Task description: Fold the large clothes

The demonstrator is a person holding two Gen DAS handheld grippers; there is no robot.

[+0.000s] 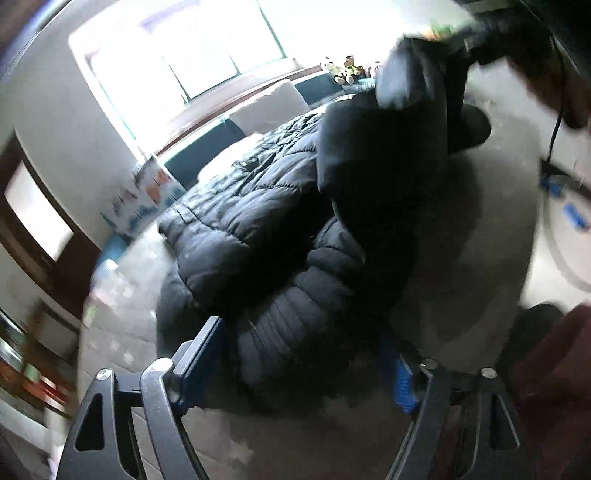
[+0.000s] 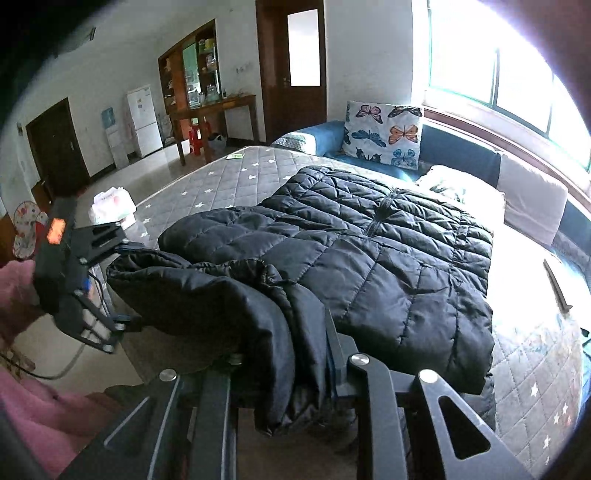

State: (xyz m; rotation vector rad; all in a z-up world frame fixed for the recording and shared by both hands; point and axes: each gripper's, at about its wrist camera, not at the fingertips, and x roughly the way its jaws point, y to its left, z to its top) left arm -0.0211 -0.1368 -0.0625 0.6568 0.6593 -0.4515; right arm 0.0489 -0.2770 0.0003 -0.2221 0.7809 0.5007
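A black quilted puffer jacket (image 2: 369,258) lies spread on the grey star-patterned mattress (image 2: 221,181). My right gripper (image 2: 284,343) is shut on a bunched fold of the jacket's near edge, and the cloth hangs down between its fingers. To the left, my left gripper (image 2: 125,284) stands wide, one finger above and one below the rolled end of that fold. In the blurred left wrist view, the left gripper (image 1: 303,336) straddles a puffy part of the jacket (image 1: 258,229). I cannot see its pads pressing. At the top, the lifted cloth hangs from the right gripper (image 1: 461,33).
A butterfly pillow (image 2: 384,133) leans on blue cushions (image 2: 461,155) under the bright window. A white bag (image 2: 110,206) lies left of the bed, with a wooden table (image 2: 214,110) and a white fridge (image 2: 144,118) beyond. A pink sleeve (image 2: 37,406) shows at the lower left.
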